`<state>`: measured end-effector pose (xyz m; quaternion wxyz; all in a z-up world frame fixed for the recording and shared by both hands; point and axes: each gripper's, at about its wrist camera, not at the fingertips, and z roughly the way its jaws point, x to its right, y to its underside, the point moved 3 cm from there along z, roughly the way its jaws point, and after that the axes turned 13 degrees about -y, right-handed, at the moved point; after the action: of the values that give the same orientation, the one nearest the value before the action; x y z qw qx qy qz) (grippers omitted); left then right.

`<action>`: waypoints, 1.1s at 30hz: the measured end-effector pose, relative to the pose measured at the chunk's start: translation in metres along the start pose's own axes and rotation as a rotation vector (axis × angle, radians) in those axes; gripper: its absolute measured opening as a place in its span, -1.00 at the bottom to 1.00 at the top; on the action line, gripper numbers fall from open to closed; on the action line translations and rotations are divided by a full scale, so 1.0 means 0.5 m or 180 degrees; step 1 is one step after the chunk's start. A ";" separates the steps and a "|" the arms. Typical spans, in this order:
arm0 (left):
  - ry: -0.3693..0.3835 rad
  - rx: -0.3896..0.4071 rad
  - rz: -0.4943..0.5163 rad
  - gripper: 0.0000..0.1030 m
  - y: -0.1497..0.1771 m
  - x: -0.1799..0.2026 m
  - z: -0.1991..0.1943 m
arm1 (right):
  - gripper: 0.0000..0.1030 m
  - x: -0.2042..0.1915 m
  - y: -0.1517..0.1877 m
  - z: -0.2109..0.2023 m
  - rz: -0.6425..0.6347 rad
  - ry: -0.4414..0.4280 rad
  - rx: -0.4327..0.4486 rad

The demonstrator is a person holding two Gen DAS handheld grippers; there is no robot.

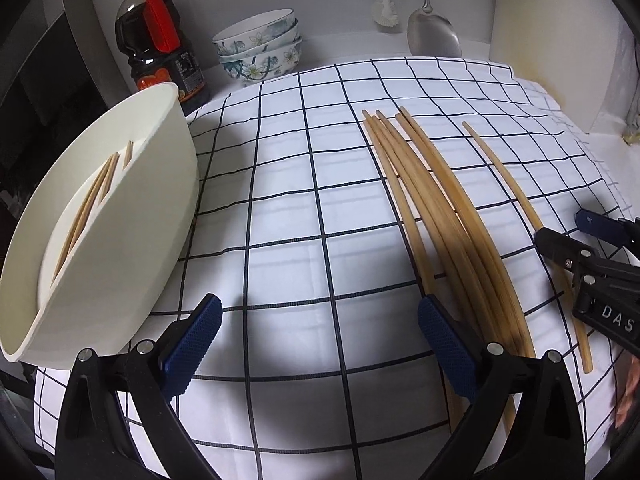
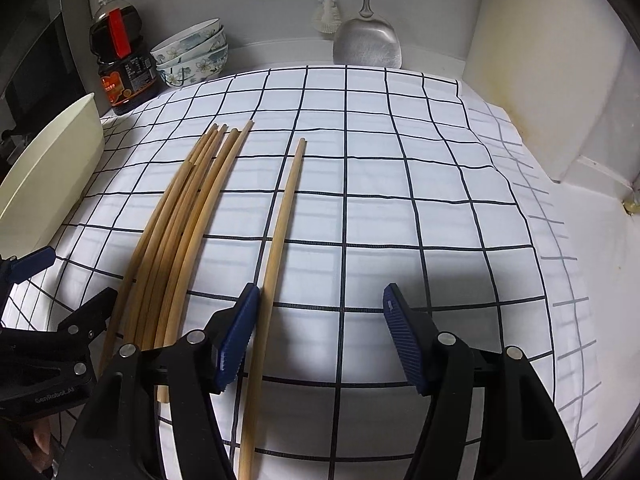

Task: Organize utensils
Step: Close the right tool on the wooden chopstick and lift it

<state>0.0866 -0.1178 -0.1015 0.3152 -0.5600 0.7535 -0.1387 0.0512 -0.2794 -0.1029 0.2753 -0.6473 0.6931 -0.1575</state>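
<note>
Several wooden chopsticks [image 1: 440, 208] lie bundled on the checked cloth [image 1: 288, 200], and a single chopstick [image 1: 516, 200] lies apart to their right. A cream utensil holder [image 1: 100, 220] stands tilted at the left with a few chopsticks [image 1: 92, 200] in its slots. My left gripper [image 1: 320, 308] is open over bare cloth, its right pad beside the bundle's near end. My right gripper [image 2: 320, 292] is open low over the cloth. The single chopstick [image 2: 280, 240] runs between its jaws, close to the left pad and not pressed. The bundle [image 2: 180, 232] lies left of that gripper.
A dark sauce bottle [image 1: 160, 48] and stacked floral bowls [image 1: 260, 44] stand at the back left. A metal spatula [image 1: 434, 36] and a brush [image 1: 386, 12] hang on the back wall. A cream wall panel [image 1: 560, 40] bounds the right side.
</note>
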 end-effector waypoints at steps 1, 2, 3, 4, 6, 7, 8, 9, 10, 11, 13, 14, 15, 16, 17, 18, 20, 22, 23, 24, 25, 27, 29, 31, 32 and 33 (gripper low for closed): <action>-0.0011 -0.0005 0.0005 0.89 -0.003 0.001 0.001 | 0.19 -0.002 0.001 0.001 -0.0011 0.0000 0.0002; -0.0026 -0.0004 0.0015 0.89 -0.005 0.002 0.002 | 0.19 -0.005 0.001 0.001 -0.0026 -0.0002 0.0005; -0.0034 0.0001 0.0022 0.89 -0.008 0.003 0.004 | 0.19 -0.007 0.001 0.002 -0.0036 -0.0003 0.0008; -0.0043 0.0009 0.0026 0.89 -0.011 0.004 0.005 | 0.19 -0.008 0.001 0.003 -0.0043 -0.0003 0.0014; -0.0044 0.0021 0.0010 0.87 -0.015 0.004 0.007 | 0.19 -0.008 0.002 0.003 -0.0053 -0.0005 0.0025; -0.0037 0.0030 0.0000 0.83 -0.017 0.005 0.008 | 0.19 -0.008 0.002 0.003 -0.0060 -0.0009 0.0028; -0.0017 0.0050 -0.0008 0.80 -0.017 0.005 0.007 | 0.18 -0.008 0.002 0.003 -0.0064 -0.0006 0.0035; -0.0003 0.0073 -0.0007 0.70 -0.017 0.008 0.005 | 0.13 -0.008 0.002 0.003 -0.0071 -0.0008 0.0044; 0.0008 0.0097 -0.0001 0.56 -0.017 0.010 0.003 | 0.09 -0.010 0.002 0.003 -0.0079 -0.0021 0.0051; 0.0014 0.0130 0.0014 0.48 -0.017 0.014 -0.002 | -0.03 -0.014 0.002 0.003 -0.0108 -0.0022 0.0056; 0.0043 0.0167 0.0040 0.12 -0.016 0.023 -0.010 | -0.25 -0.022 0.001 0.004 -0.0161 -0.0040 0.0050; 0.0081 0.0177 0.0055 0.02 -0.014 0.029 -0.014 | -0.39 -0.028 0.002 0.004 -0.0197 -0.0039 0.0048; 0.0105 0.0181 0.0067 -0.19 -0.014 0.033 -0.018 | -0.48 -0.034 0.002 0.004 -0.0228 -0.0036 0.0047; 0.0130 0.0182 0.0085 -0.40 -0.014 0.038 -0.021 | -0.52 -0.038 0.002 0.005 -0.0247 -0.0043 0.0046; 0.0147 0.0180 0.0097 -0.50 -0.014 0.041 -0.022 | -0.61 -0.041 0.003 0.005 -0.0250 -0.0053 0.0048; 0.0169 0.0179 0.0113 -0.67 -0.013 0.046 -0.024 | -0.69 -0.043 0.003 0.006 -0.0252 -0.0046 0.0053; 0.0200 0.0167 0.0114 -0.89 -0.013 0.051 -0.026 | -0.85 -0.047 0.004 0.006 -0.0279 -0.0013 0.0056; 0.0223 0.0159 0.0079 -0.98 -0.013 0.052 -0.026 | -0.88 -0.047 0.002 0.006 -0.0272 0.0003 0.0059; 0.0225 0.0163 0.0073 -0.98 -0.012 0.052 -0.026 | -0.88 -0.044 0.002 0.006 -0.0241 -0.0015 0.0063; 0.0226 0.0169 0.0072 -0.98 -0.011 0.052 -0.027 | -0.89 -0.042 0.002 0.005 -0.0217 -0.0018 0.0069; 0.0231 0.0173 0.0071 -0.98 -0.010 0.052 -0.028 | -0.89 -0.039 0.002 0.004 -0.0198 -0.0014 0.0075; 0.0292 0.0156 0.0047 -0.98 -0.008 0.049 -0.029 | -0.89 -0.034 0.001 0.002 -0.0146 -0.0018 0.0095; 0.0364 0.0140 0.0033 -0.98 -0.006 0.048 -0.033 | -0.89 -0.029 -0.001 -0.004 -0.0084 -0.0056 0.0133; 0.0386 0.0170 0.0041 -0.98 -0.005 0.046 -0.043 | -0.89 -0.025 -0.005 -0.013 -0.0021 -0.0119 0.0189; 0.0399 0.0191 0.0042 -0.98 -0.006 0.044 -0.049 | -0.89 -0.024 -0.007 -0.019 0.0011 -0.0159 0.0222; 0.0427 0.0213 0.0036 -0.98 -0.008 0.040 -0.058 | -0.89 -0.023 -0.008 -0.024 0.0036 -0.0190 0.0247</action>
<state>0.0677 -0.1420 -0.0837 0.2834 -0.5343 0.7711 -0.1992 0.0475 -0.2700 -0.0887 0.3217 -0.6366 0.6816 -0.1634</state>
